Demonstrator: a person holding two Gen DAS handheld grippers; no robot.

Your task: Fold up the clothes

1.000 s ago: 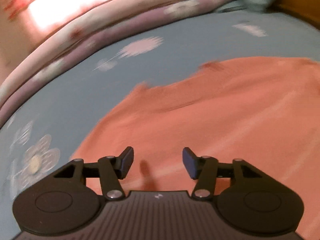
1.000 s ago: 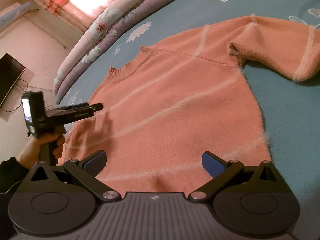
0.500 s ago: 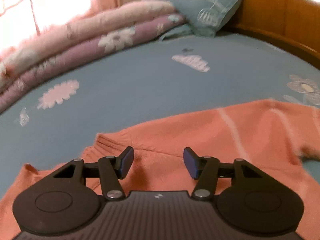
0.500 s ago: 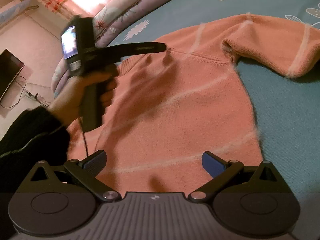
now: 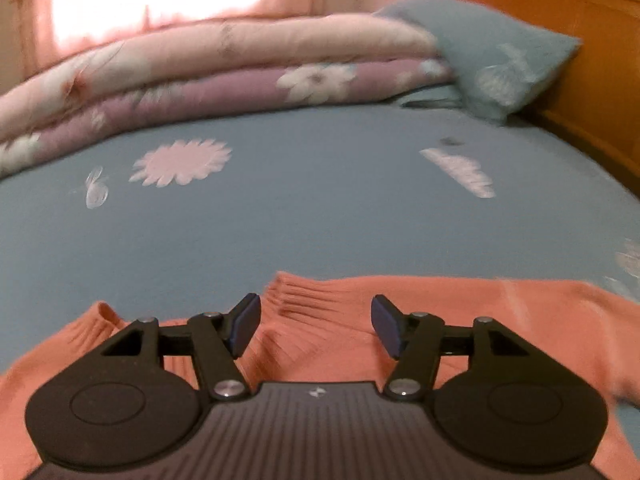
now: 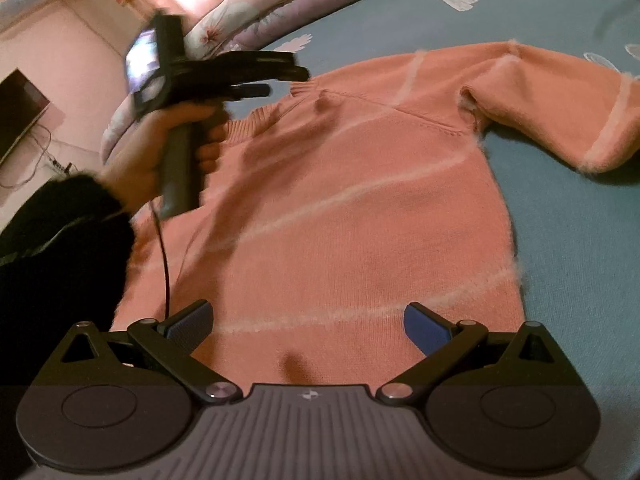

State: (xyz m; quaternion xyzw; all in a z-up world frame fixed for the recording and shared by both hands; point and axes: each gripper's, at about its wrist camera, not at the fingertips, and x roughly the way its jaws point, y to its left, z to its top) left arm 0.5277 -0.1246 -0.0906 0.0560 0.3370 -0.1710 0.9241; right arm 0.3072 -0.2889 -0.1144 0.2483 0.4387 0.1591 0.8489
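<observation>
Here the orange sweater (image 6: pixel 352 216) lies flat on the bed (image 6: pixel 580 280), its ribbed collar (image 5: pixel 296 300) just ahead of the left gripper (image 5: pixel 316 326), whose empty jaws are opening. The right gripper (image 6: pixel 306 326) hovers wide over the hem, lower frame.

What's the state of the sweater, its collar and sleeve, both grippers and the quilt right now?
sweater: spread flat on the bedsheet, unfolded.
collar: flat, not gripped.
sleeve: lying out to the side, not folded in.
left gripper: over the collar, jaws opening, nothing pinched.
right gripper: open, empty, above the sweater's lower part.
quilt: folded, stacked at the bed's edge.
</observation>
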